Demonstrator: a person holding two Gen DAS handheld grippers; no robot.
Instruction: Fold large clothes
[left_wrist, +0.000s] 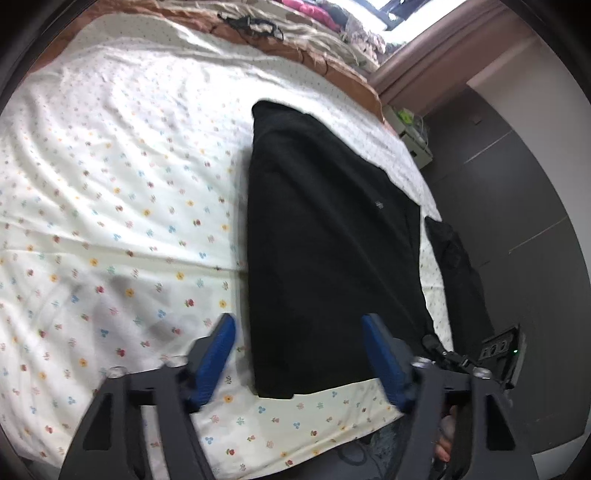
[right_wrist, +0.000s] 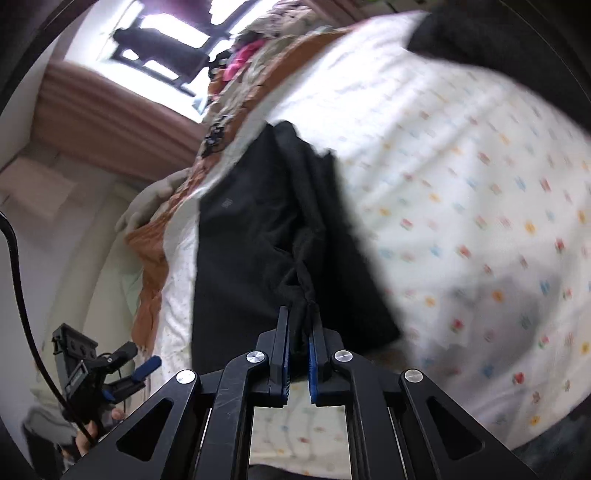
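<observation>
A large black garment (left_wrist: 325, 229) lies folded into a long strip on the flowered bed sheet (left_wrist: 110, 184). In the left wrist view my left gripper (left_wrist: 298, 319) hovers open over the strip's near left corner. Its blue pads (left_wrist: 218, 354) stand apart on either side of that corner and do not press on it. In the right wrist view my right gripper (right_wrist: 300, 314) is shut on a bunched fold of the black garment (right_wrist: 251, 236), pulled up into a ridge. The left gripper (right_wrist: 147, 365) also shows at the lower left there, held by a hand (right_wrist: 88, 435).
A brown quilt (left_wrist: 258, 33) and piled clothes lie at the head of the bed under a window (right_wrist: 166, 40). More dark cloth (left_wrist: 458, 273) hangs at the bed's right edge. Grey cupboard fronts (left_wrist: 517, 177) stand beside the bed. Another dark cloth (right_wrist: 480, 37) lies on the sheet's far side.
</observation>
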